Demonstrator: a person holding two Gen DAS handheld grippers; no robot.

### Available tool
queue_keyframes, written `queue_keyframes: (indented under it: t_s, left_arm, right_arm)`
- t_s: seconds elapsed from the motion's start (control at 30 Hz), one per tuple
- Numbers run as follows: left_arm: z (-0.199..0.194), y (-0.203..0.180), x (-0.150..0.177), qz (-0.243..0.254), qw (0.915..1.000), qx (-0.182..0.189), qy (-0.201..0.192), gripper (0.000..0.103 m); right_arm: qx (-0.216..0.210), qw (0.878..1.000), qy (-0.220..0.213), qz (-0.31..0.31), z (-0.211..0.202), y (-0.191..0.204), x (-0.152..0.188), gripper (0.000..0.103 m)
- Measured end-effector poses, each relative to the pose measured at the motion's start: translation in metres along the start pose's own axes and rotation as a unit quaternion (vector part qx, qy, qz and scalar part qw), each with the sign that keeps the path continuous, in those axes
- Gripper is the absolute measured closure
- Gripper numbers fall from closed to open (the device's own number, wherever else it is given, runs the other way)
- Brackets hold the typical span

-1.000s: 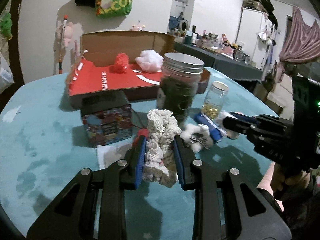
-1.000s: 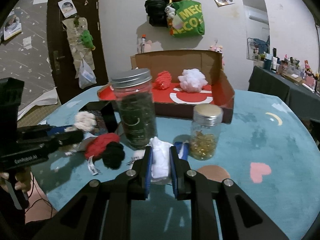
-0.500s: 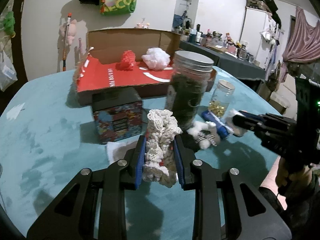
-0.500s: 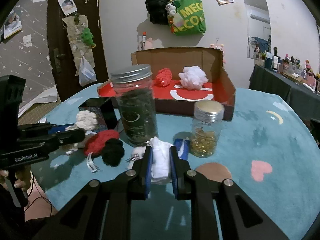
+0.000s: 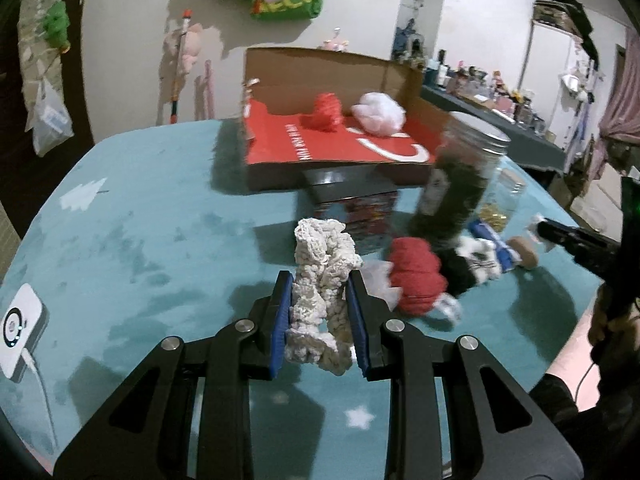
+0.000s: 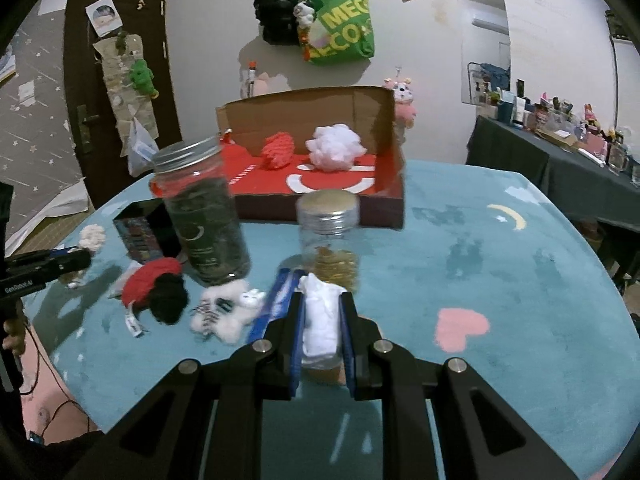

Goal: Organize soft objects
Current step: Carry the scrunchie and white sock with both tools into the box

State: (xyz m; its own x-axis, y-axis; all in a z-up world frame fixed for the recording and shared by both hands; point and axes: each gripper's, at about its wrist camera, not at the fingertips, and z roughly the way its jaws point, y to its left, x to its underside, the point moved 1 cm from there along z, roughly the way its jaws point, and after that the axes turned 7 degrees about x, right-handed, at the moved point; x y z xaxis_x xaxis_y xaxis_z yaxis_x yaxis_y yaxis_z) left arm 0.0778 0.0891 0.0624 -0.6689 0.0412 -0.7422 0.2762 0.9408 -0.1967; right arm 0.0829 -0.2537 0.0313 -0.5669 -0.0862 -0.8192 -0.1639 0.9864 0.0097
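1. Your left gripper (image 5: 320, 316) is squeezed tight on a cream knitted scrunchie (image 5: 322, 280). It hangs above the blue table cover (image 5: 152, 208), not touching it.
2. Your right gripper (image 6: 323, 332) is squeezed tight on a white soft cloth toy (image 6: 320, 316), just in front of the small jar (image 6: 330, 232) with gold bits.
3. I think you are at the carrying step. Both soft things are picked up but not put away yet.
4. The cardboard box (image 6: 312, 128) with the red floor sits at the far side. A red knitted ball (image 6: 278, 150) and a white puffy ball (image 6: 336, 152) are already inside.
5. Next, lift both things over the tall dark jar (image 6: 204, 212) and the small jar without bumping them.
6. Let go only when each thing is over the red floor.
7. The red and black toy (image 6: 158, 288) and the small white plush (image 6: 224, 312) are still on the table.
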Motion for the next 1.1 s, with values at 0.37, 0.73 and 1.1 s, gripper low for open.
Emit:
queue_keyframes:
  t_s: [0.37, 0.73, 1.1]
  left_arm:
    - [0.035, 0.040, -0.024, 0.003, 0.9993, 0.001, 0.037, 0.078]
    - [0.057, 0.060, -0.066, 0.020, 0.9973, 0.061, 0.036, 0.078]
    - [0.072, 0.055, -0.094, 0.060, 0.9929, 0.091, 0.046, 0.078]
  right_arm:
    - [-0.007, 0.999, 0.036, 0.016, 0.027, -0.038, -0.019, 0.085]
    - [-0.093, 0.991, 0.074, 0.061, 0.066, -0.076, -0.051, 0.085]
    - [-0.151, 0.982, 0.099, 0.056, 0.088, -0.074, -0.081, 0.085]
